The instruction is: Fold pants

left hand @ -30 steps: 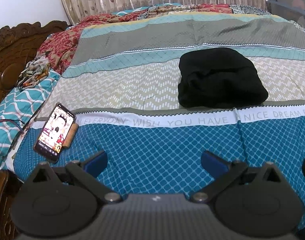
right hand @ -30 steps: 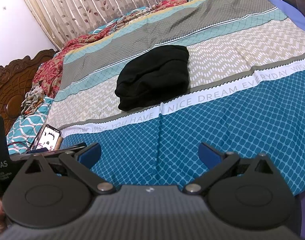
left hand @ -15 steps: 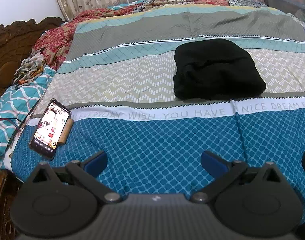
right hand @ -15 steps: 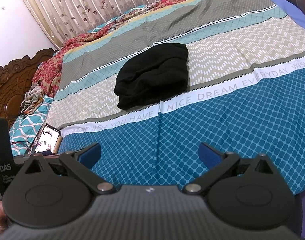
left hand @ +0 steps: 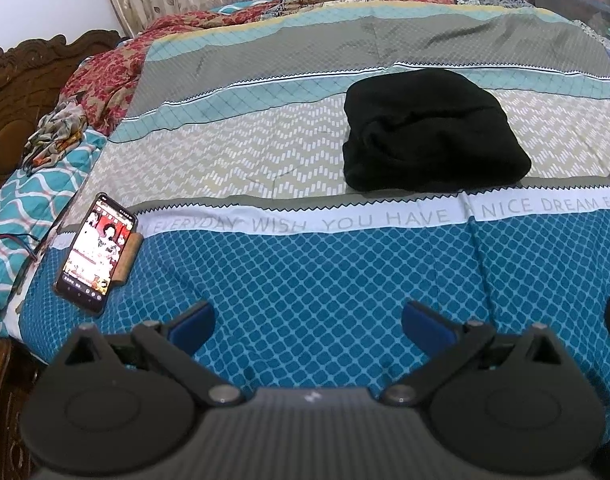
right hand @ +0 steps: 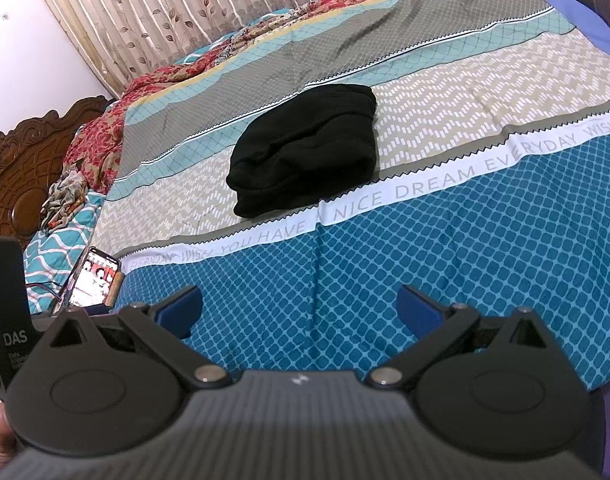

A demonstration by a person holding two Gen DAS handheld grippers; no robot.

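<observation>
Pants (left hand: 433, 136): black, folded in a compact bundle on the bedspread (left hand: 305, 280) (beige zigzag band).
Left gripper (left hand: 308, 326): jaws spread wide, empty, well short of the pants.
Right gripper (right hand: 299, 310): likewise spread, holding nothing.

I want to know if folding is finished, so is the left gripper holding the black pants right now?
No, the left gripper is open and empty above the blue-patterned bedsheet, while the folded black pants lie farther up the bed.

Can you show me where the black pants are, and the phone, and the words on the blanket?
black pants (left hand: 433, 132), left wrist view, middle of the folded bundle.
phone (left hand: 97, 248), left wrist view, middle of its lit screen.
words on the blanket (right hand: 401, 192), right wrist view, on the white strip at "NICE DREAM".
</observation>
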